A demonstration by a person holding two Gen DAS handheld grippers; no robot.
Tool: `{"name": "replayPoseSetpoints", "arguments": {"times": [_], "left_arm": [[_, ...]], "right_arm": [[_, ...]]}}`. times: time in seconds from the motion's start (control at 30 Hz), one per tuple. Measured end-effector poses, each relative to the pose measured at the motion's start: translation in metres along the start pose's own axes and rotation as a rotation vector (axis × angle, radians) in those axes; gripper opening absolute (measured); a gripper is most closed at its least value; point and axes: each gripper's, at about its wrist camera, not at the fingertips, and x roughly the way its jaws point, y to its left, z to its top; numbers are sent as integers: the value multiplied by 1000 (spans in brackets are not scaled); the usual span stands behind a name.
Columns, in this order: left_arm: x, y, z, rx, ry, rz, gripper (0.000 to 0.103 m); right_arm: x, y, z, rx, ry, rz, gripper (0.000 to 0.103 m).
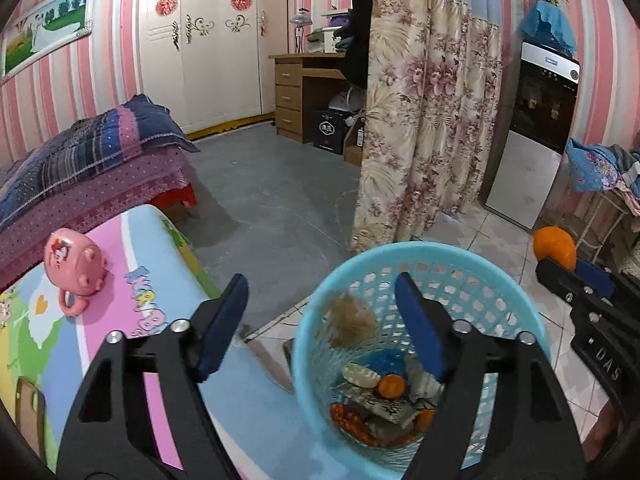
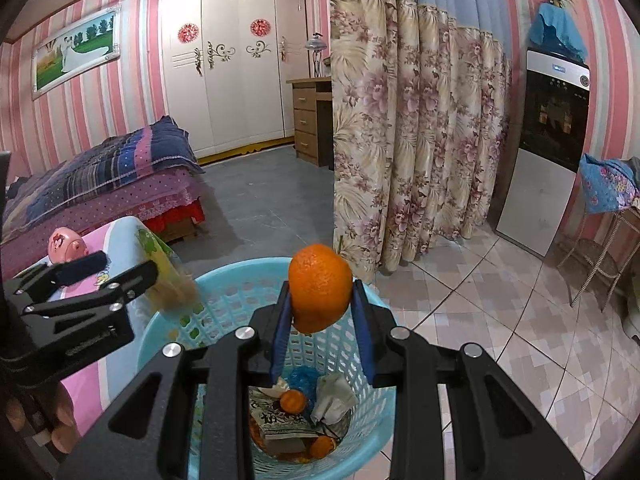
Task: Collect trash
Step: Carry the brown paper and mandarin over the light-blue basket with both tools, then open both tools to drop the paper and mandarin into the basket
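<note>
Basket is standing on the floor, just right of the table. Scraps are lying in its bottom. Right gripper is hanging above the basket, peel sitting between its fingers. Left gripper is hanging over the basket's left rim. Mug is lying on the table. Bed is standing behind the table, curtain behind the basket

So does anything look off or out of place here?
One thing: a blurred tan clump is in mid-air over the blue basket, below the open left gripper, apparently falling in. The right gripper holds the orange peel above it.
</note>
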Motion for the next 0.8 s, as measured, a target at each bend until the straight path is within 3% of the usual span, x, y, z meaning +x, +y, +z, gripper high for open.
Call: {"name": "replayPoseSetpoints", "arguments": {"times": [0.23,0.47,0.53,0.6,0.67,0.8], "left_arm": [[-19,25,-3,4,-41,100,96],[-44,52,-11,-26,-64,152,97],[-51,59,-14,-32,-64,165,97],[-59,66,-18,-47,-65,173,97],[-69,74,-23,-63,-70,183,97],[-89,85,-32,-77,-77,205,97]], "right_arm": [[3,7,-2,-11,6,-3,30],[13,21,-3,-15,9,2,33],[17,25,-3,-6,9,1,39],[20,31,-3,-21,11,-5,61],[20,36,-4,-41,7,-18,74],[15,40,-3,-36,9,0,85]]}}
